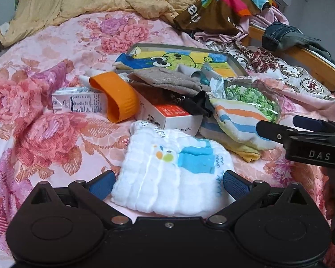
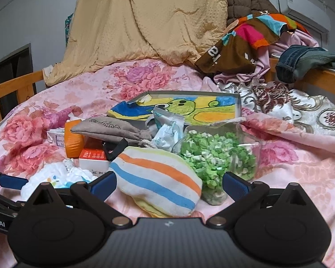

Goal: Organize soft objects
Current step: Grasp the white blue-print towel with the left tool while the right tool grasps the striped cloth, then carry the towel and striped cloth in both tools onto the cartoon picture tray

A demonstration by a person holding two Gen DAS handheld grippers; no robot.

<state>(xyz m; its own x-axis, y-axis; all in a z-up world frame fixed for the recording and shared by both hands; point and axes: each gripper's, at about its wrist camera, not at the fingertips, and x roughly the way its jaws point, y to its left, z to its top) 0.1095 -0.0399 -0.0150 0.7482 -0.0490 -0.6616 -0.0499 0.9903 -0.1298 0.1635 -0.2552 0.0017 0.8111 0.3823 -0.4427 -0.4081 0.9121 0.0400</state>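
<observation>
Both wide: we see left hand-held gripper [image 1: 168, 182] straddling white quilted cloth [image 1: 167, 174] at lower centre, right hand-held gripper [image 2: 168, 182] around striped sock [image 2: 158, 178], on floral bed [image 1: 33, 111].

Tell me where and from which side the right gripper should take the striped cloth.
Judging by its pose, grip the striped cloth across its near rounded end, coming in straight from the front. It lies between the open right gripper fingers already, and the clear bag of green pieces crowds its right side.
</observation>
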